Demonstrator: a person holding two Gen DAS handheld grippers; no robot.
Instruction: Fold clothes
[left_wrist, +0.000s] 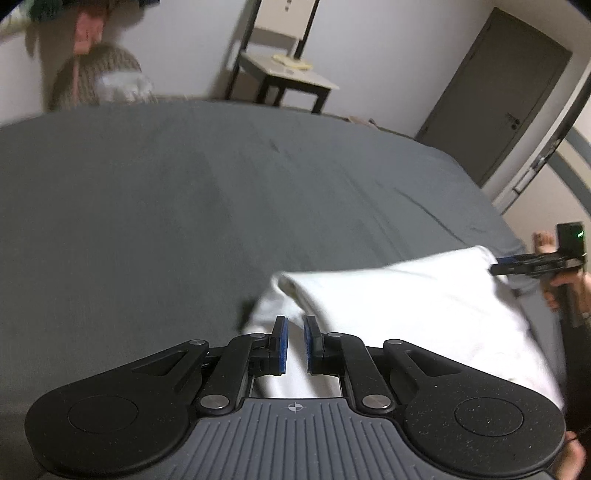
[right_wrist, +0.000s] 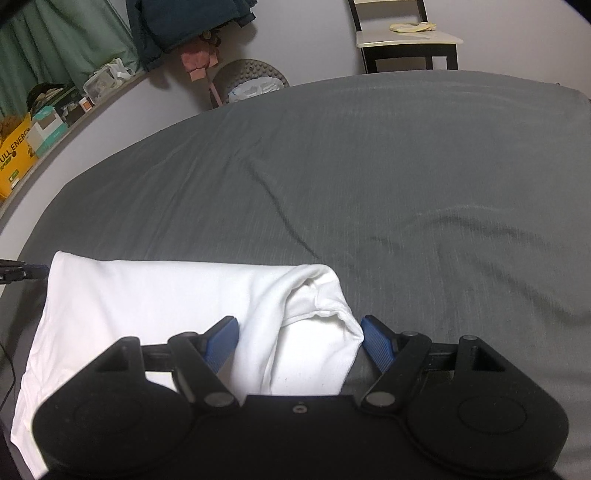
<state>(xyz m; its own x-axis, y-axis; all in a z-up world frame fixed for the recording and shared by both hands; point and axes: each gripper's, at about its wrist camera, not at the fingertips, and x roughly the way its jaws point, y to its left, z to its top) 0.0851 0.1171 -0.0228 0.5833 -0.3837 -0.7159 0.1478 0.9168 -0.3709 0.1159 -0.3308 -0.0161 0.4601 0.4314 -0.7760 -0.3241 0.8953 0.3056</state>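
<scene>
A white garment (left_wrist: 424, 295) lies folded into a long band on the near edge of a grey bed sheet (left_wrist: 184, 203). My left gripper (left_wrist: 294, 332) is shut on one end of it, with white cloth pinched between the blue pads. In the right wrist view the same garment (right_wrist: 166, 295) stretches to the left, where the left gripper (right_wrist: 40, 272) meets its far corner. My right gripper (right_wrist: 298, 321) stands open, its fingers on either side of the bunched, folded end. From the left wrist view the right gripper (left_wrist: 496, 268) shows side-on at the cloth's far edge.
The grey sheet (right_wrist: 406, 166) spreads wide and wrinkled beyond the garment. A dark-framed chair with a pale seat (right_wrist: 406, 38) stands past the bed. A ledge with boxes (right_wrist: 22, 147) runs along the left wall. A dark door (left_wrist: 498, 103) is at the right. A hand (left_wrist: 565, 288) holds the right gripper.
</scene>
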